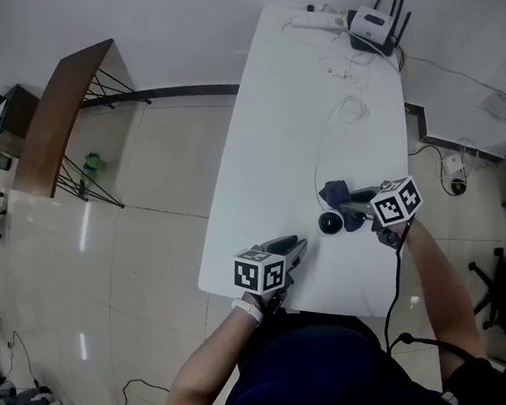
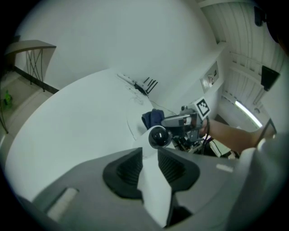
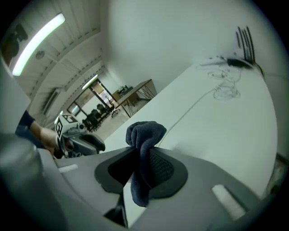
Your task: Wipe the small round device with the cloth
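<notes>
The small round device (image 1: 331, 223), a black dome in a white shell, rests near the front of the white table (image 1: 298, 120). In the left gripper view the device (image 2: 158, 136) sits just past the tips of my left gripper (image 2: 150, 155). Its jaws stand a little apart with nothing between the pads. In the head view my left gripper (image 1: 301, 246) points at the device from the front left. My right gripper (image 1: 347, 203) is shut on a dark blue cloth (image 3: 144, 135). The bunched cloth (image 1: 333, 190) hangs just behind the device.
A router with antennas (image 1: 376, 24), a power strip (image 1: 316, 20) and loose white cables (image 1: 351, 106) lie at the table's far end. A thin cable runs down the table toward the device. A wooden desk (image 1: 55, 114) stands on the floor to the left.
</notes>
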Tool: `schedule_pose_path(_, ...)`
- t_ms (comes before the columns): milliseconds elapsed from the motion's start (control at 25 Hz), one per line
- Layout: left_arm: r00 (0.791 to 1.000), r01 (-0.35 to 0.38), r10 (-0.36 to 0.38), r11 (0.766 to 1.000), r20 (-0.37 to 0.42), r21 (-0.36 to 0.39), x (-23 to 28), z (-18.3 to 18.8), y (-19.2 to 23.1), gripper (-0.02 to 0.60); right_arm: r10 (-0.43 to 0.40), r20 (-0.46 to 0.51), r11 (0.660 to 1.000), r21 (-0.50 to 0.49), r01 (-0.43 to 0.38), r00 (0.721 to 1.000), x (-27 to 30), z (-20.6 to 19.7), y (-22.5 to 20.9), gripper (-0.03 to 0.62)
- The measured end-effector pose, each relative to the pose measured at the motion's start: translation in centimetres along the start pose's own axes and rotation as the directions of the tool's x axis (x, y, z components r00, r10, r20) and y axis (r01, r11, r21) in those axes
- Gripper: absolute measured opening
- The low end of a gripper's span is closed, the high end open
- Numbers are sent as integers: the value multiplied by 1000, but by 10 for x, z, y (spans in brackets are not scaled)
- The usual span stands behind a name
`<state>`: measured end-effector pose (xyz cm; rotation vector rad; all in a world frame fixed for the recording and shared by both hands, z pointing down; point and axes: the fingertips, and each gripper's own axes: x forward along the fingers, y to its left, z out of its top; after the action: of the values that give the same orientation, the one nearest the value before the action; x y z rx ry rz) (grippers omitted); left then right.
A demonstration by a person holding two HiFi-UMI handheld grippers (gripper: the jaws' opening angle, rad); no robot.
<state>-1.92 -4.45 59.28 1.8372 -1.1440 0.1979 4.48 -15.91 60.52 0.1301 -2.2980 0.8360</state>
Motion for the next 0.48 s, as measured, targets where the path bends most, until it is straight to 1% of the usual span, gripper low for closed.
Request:
schedule_pose_path(80, 999, 21, -20, 999, -27, 26, 3, 0, 0, 106, -51, -45, 989, -144, 44, 998, -6, 5, 22, 78)
schedule_pose_path(120, 999, 32, -30, 999, -39, 37, 4, 0, 1, 106, -79, -62, 974, -218, 64, 995, -9, 6, 34, 78)
schedule_pose_path(200, 997, 60, -57, 997, -58, 49, 6, 1, 1, 106, -154, -84, 925, -363, 114, 984, -13, 8, 56, 78)
schedule_pose_path(240, 995, 79, -76, 996, -65, 50, 8, 1, -1, 106, -203, -94, 890, -433, 143, 975, -15, 7, 65, 78)
schedule_pose_path(280, 993, 102, -98, 994, -72, 50, 11, 1, -3, 106, -255, -102, 848, -502, 172, 962, -15, 6, 74, 78)
schedule_pose_path(320, 990, 123, -118, 991, -79, 51, 14, 1, -5, 106, -308, -108, 798, -570, 195, 945, -14, 4, 81, 78)
schedule_pose_path(400, 985, 149, -143, 987, -94, 56, 21, 1, -8, 106, -406, -112, 688, -691, 223, 907, -8, -6, 89, 78)
schedule_pose_path(440, 984, 156, -150, 986, -100, 59, 23, 1, -10, 106, -444, -105, 641, -731, 234, 890, -5, -12, 89, 78)
schedule_pose_path(480, 982, 161, -154, 985, -105, 61, 25, 2, -12, 106, -469, -89, 610, -752, 249, 879, -3, -16, 88, 78)
